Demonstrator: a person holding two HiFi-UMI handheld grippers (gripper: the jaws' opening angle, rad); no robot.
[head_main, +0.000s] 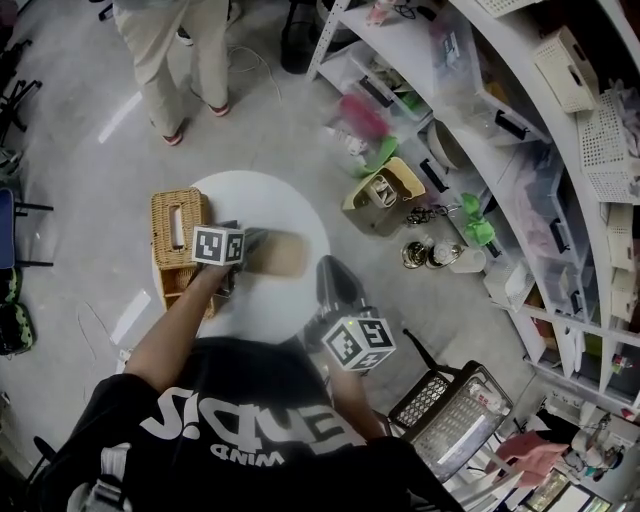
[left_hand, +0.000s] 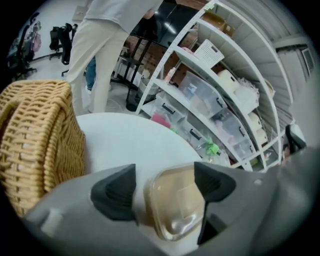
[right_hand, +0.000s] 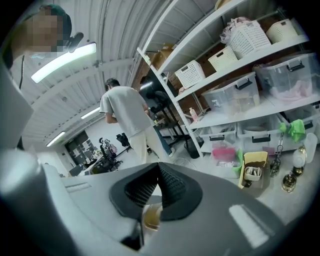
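On a round white table lies a flat tan container with a clear lid. My left gripper reaches in from the left, and its jaws sit against both sides of the container, shut on it. A wicker basket stands right beside this gripper, at the table's left edge. My right gripper hangs over the table's right edge, just right of the container and apart from it. In the right gripper view its jaws meet with nothing between them, and a bit of the tan container shows beneath.
White shelves with plastic bins and baskets run along the right. On the floor near them are a yellow caddy, brass lamps and a black wire basket. A person in light trousers stands beyond the table.
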